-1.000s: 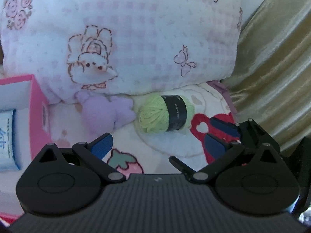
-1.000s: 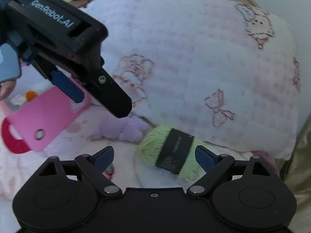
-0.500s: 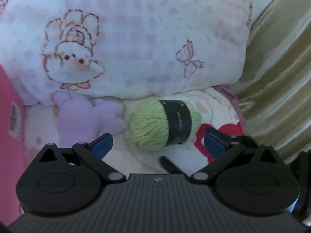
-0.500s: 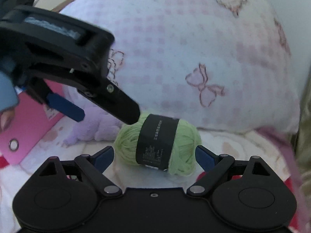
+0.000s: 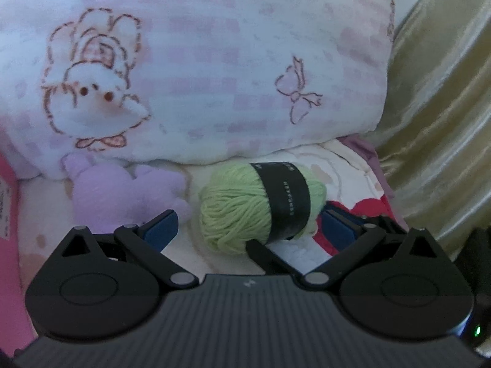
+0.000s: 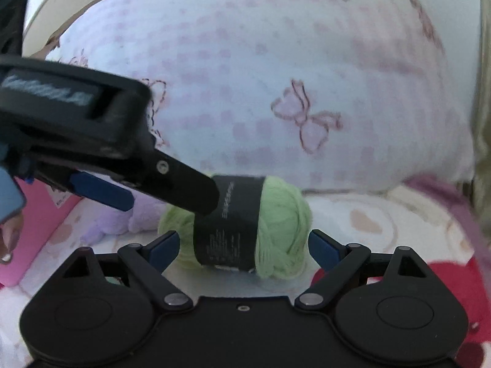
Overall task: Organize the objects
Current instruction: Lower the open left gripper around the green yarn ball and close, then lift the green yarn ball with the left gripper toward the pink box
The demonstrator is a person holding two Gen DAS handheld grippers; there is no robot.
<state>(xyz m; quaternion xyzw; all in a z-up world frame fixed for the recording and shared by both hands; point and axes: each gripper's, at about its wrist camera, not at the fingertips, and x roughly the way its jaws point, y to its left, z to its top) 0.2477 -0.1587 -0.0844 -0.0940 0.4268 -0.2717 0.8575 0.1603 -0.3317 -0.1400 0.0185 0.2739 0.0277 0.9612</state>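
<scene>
Both grippers are closing in on the same yarn [image 6: 245, 224] here, a green ball with a black band, lying on the printed blanket [image 6: 368, 217] right at the foot of the big pillow [image 6: 276, 76], towards the blanket's right side where the gold curtain [image 5: 438, 122] hangs.

Right gripper [image 6: 244, 245] is spread wide, one blue pad on either side of the yarn, not touching it as far as I can see. Left gripper [image 5: 245, 225] is spread wide too, coming in from the other side, and one of its black fingers crosses in front of the yarn's band in the right view. So nobody has it yet.

That's my worry: two tools crowding one soft ball. If both close, I'd expect the fingers to knock together or pinch each other instead of the yarn. And it's squashy, round yarn on a soft blanket, so a nudge from either finger could roll it back under the pillow or sideways into the purple plush [image 5: 122, 196] lying just to its left. A grip on loose strands alone might pull them out rather than lift it.

There's a pink box [image 5: 9, 245] at the left edge, probably where it's headed.
</scene>
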